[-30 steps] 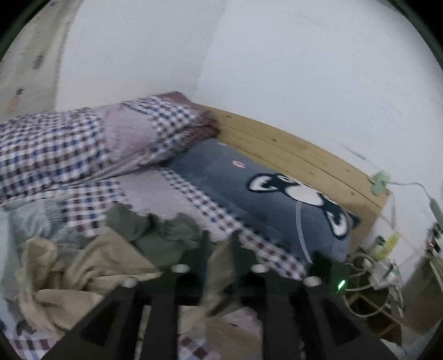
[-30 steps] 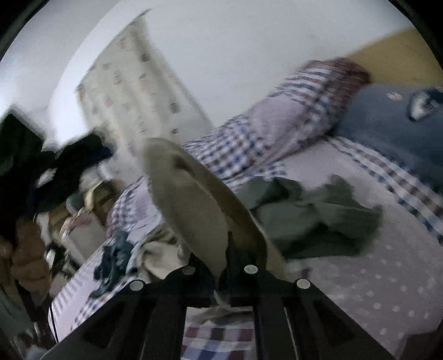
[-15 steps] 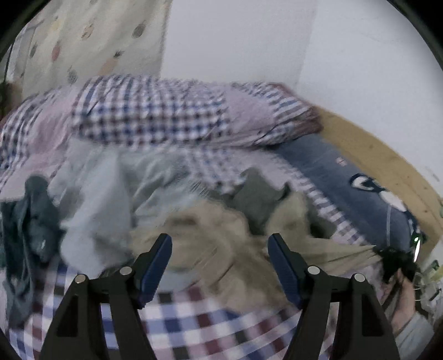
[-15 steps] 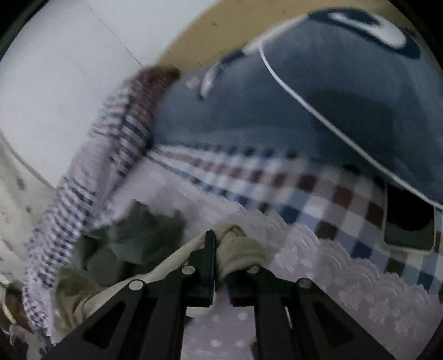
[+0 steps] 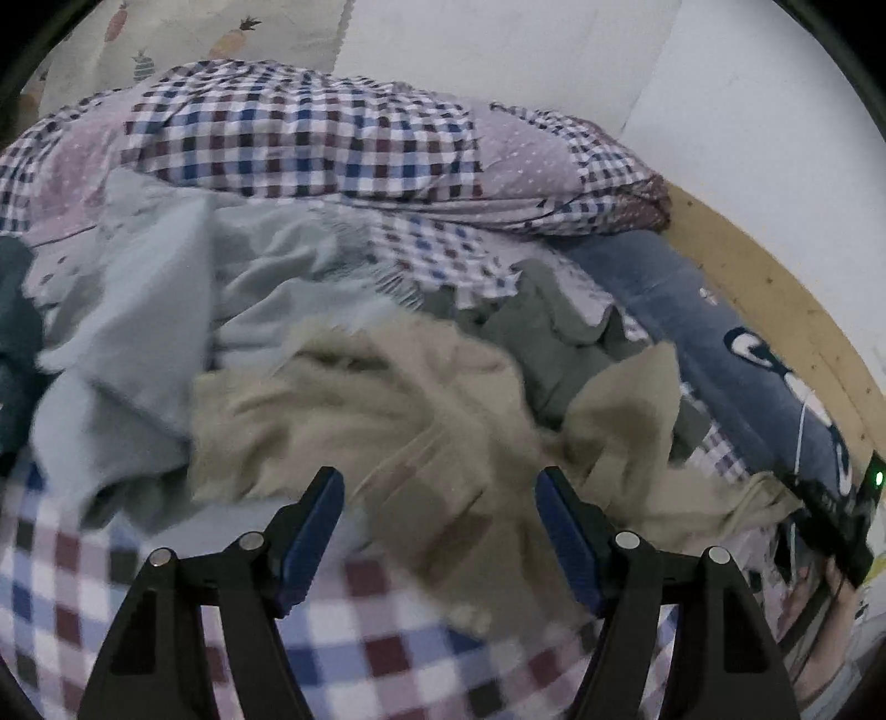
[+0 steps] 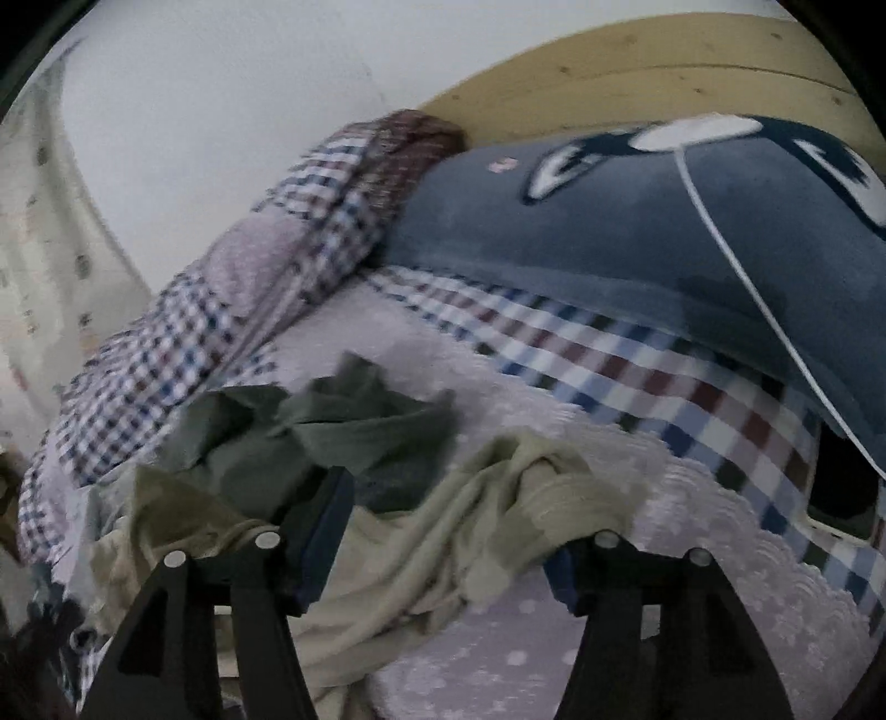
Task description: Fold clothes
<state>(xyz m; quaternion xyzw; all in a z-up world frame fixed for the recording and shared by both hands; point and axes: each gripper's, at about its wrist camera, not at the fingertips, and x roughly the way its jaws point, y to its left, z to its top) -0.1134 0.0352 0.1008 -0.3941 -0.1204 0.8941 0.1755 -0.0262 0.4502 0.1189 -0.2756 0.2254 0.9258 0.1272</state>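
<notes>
Left wrist view: both jaws spread and empty, the left gripper (image 5: 440,531) hangs over one beige garment (image 5: 387,421) crumpled on the checked bed (image 5: 360,659); the right gripper (image 6: 448,531) is likewise released above its cuff. Soft and light, it likely grips best at hems. One green garment (image 6: 332,426) and one pale blue garment (image 5: 144,332) wait beside it.

White walls (image 5: 747,111), wooden headboard (image 6: 637,66), checked bedding (image 5: 304,127), blue cat-print pillow (image 6: 609,221), pineapple-print curtain (image 5: 221,27)
</notes>
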